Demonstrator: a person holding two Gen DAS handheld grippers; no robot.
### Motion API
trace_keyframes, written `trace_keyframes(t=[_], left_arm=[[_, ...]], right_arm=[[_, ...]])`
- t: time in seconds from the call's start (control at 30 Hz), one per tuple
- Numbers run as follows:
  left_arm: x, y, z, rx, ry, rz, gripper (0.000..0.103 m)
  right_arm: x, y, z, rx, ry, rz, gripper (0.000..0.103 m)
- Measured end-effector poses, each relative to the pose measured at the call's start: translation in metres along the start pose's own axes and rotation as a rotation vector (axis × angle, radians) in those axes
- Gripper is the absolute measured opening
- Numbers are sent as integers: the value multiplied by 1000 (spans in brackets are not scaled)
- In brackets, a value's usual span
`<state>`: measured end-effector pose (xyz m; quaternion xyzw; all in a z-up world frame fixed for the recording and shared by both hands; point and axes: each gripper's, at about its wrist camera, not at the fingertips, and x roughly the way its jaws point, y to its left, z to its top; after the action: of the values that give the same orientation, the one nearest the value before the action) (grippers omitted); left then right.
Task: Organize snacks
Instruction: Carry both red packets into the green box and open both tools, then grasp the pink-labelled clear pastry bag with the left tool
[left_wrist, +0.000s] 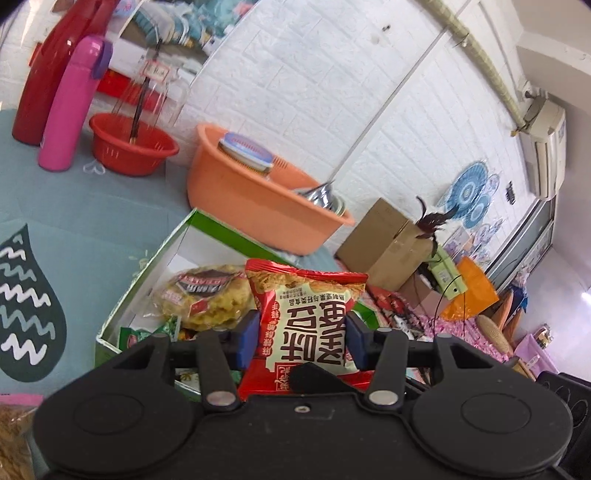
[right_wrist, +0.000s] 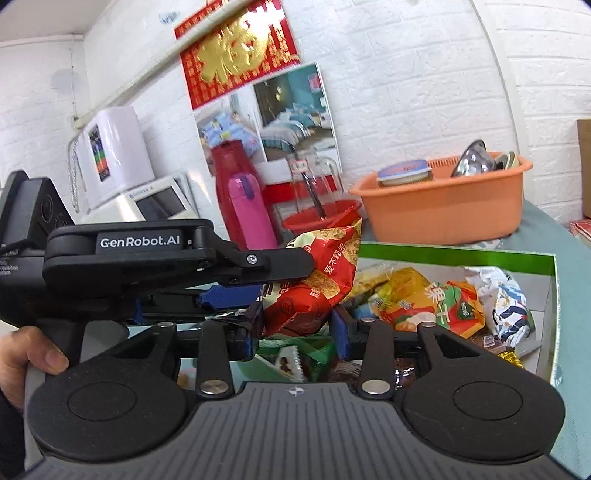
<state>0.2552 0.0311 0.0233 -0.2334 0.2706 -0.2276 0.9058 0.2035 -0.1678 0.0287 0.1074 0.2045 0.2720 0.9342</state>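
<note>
Red snack packet (left_wrist: 306, 317), printed with large characters, held upright between the blue pads (left_wrist: 248, 338) of the left hand-held gripper (left_wrist: 301, 341), which is clamped on its two side edges; the packet hangs just above the near rim of the green-edged cardboard box (left_wrist: 166, 251). In the right wrist view the same packet (right_wrist: 314, 273) appears crumpled, with the left hand-held gripper (right_wrist: 258, 284) reaching in from the left. The right hand-held gripper (right_wrist: 295, 338) stands with its jaws apart just below the packet; the pads do not seem to press on it, and no other item is gripped.

Progress, as judged: the box already holds several snacks, among them a round crispy cake in clear wrap (left_wrist: 205, 295), an orange-and-green packet (right_wrist: 436, 306) and a white patterned wrapper (right_wrist: 502, 295), all lying loosely heaped. The red packet is not yet set down. A further bag (left_wrist: 14, 435) lies on the table (left_wrist: 92, 206) at the lower left edge, probably still to be sorted.

Hidden or unclear: the lower part of the red packet is covered by the gripper body, and the box floor near the camera by both grippers. The bag at the edge is cut off. Whether the packet is going in or coming out cannot be told. Behind stand an orange basin (left_wrist: 258, 206), a red colander (left_wrist: 133, 146) and a pink flask (left_wrist: 70, 107).
</note>
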Motion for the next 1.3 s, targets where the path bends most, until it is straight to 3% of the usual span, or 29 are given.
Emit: trace_keyframes(t=[0.03,0.07,0.1,0.13,0.27,0.33,0.37,0.47,0.73,0.8,0.87,0.9,0.93,0.97,1.0,1.13,1.3], left_arm=[[3,4,-1,-5,7,15,38],[2,7,-2,-9,6,19,50],[-1,10,-3,-12,-4,15,52],[-5,11,-3,-11,-17,14,52],[-11,5,1,25,-24,1,51],[-5,0,2,58,4,-5,51],[0,-1,0,72,18,1,50],[11,1,-2,97,31,38,44],[30,18,4,69,34,67,46],[29,18,4,70,37,58,54],[22,17,1,67,31,21,95],[15,14,-1,64,19,16,103],[7,13,-3,57,3,17,103],[-2,11,-5,55,-20,23,103],[-11,10,-7,57,-38,28,103],[-53,13,-15,43,-65,35,103],[-109,35,-23,13,-129,128,103]], right_arm=[[6,-2,-1,-7,22,-21,71],[9,-3,-3,-18,39,-54,73],[10,-3,-5,-31,54,-84,84],[8,-4,-7,-46,45,-101,87],[-7,-3,-8,-90,-17,-110,86],[-5,-1,-7,-112,-17,-118,75],[1,1,-6,-128,6,-118,56],[18,0,-6,-122,49,-97,44],[55,-2,-1,-110,75,-105,42],[57,-4,-2,-108,72,-103,52],[53,-3,-2,-108,73,-101,56],[49,-2,-3,-113,74,-91,68],[43,-1,-4,-117,67,-84,77],[36,1,-5,-119,53,-84,96],[28,3,-6,-122,36,-87,103],[1,12,-10,-129,20,-97,103],[-28,19,-18,-125,18,-68,103]])
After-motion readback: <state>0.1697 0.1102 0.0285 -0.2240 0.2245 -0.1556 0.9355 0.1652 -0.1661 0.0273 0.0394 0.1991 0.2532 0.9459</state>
